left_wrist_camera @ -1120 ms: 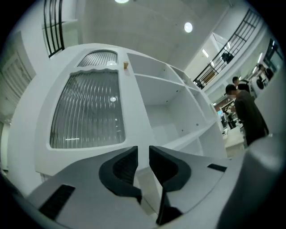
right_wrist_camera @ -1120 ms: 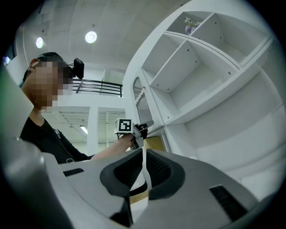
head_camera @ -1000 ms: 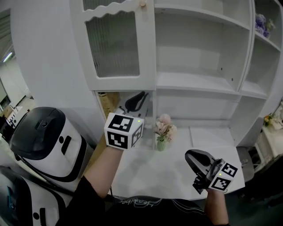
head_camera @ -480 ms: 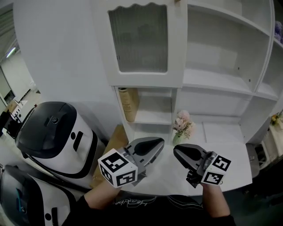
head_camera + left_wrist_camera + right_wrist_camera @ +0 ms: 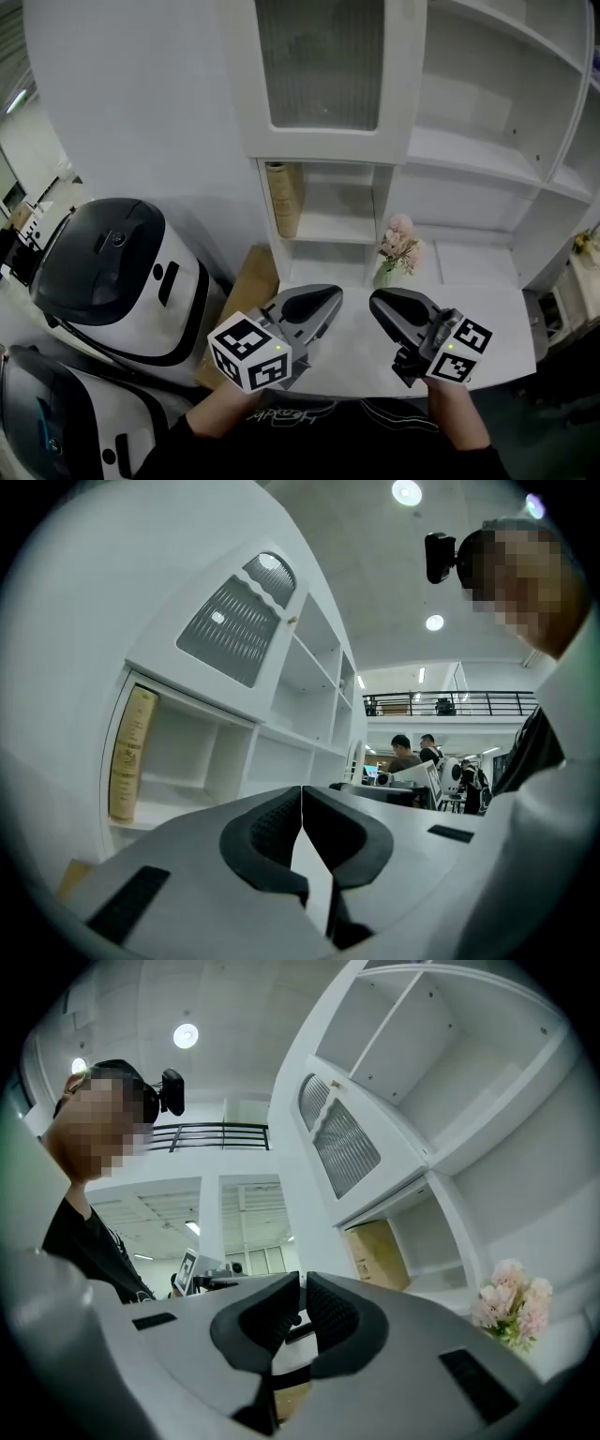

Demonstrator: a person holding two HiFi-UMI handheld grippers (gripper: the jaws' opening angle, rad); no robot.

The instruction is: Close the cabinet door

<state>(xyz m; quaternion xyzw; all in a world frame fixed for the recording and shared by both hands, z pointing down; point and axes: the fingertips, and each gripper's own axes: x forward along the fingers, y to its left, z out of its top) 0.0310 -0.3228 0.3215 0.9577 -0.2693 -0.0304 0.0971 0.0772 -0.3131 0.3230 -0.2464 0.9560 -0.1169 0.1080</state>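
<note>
Left gripper jaws pressed together, empty; right gripper jaws all but together, empty; cabinet door upright, long axis vertical, ribbed glass facing the person

The left gripper and the right gripper look alike: each has a smooth grey shell that tapers forward into two rounded jaws. Black ribbed pads line the inner faces of the jaws. A black rectangular slot is set into the shell behind each jaw. Farther back from the jaws, each gripper carries a white cube printed with black square markers (a small green light glows on it). Behind the cubes, the person wears a black top with faint pale script and black sleeves. A black camera is worn on the head.
</note>
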